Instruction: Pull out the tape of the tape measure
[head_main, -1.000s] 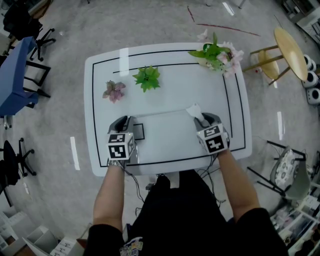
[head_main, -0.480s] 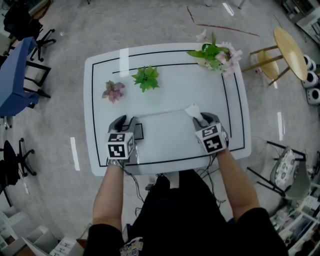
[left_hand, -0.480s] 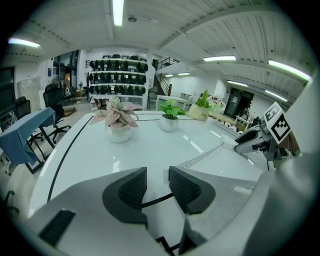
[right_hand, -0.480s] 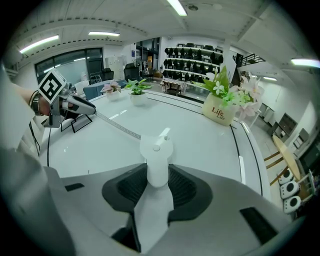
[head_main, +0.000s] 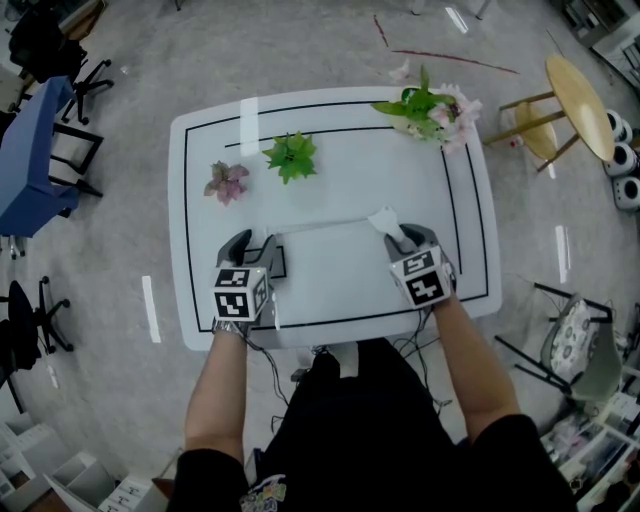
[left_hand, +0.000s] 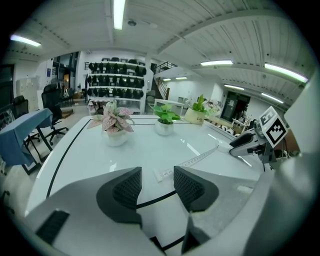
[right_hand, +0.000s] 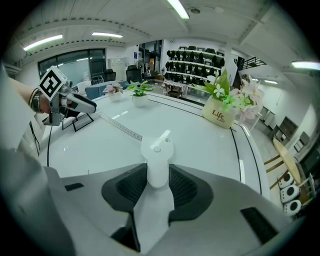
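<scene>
Tape (left_hand: 200, 159) lies flat on the table (left_hand: 100, 160), stretching from its white case (right_hand: 157, 150), squeezed tight in the right gripper (right_hand: 157, 186), across to the left gripper (left_hand: 155, 184). Left jaws are opening with nothing between them, and the tape's loose end sits just ahead of them

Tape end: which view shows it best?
Left gripper view: the tape end lies close up, just past the opening left tongs, clear of them. Right gripper view shows it far off, tiny; head view only a faint line.
</scene>
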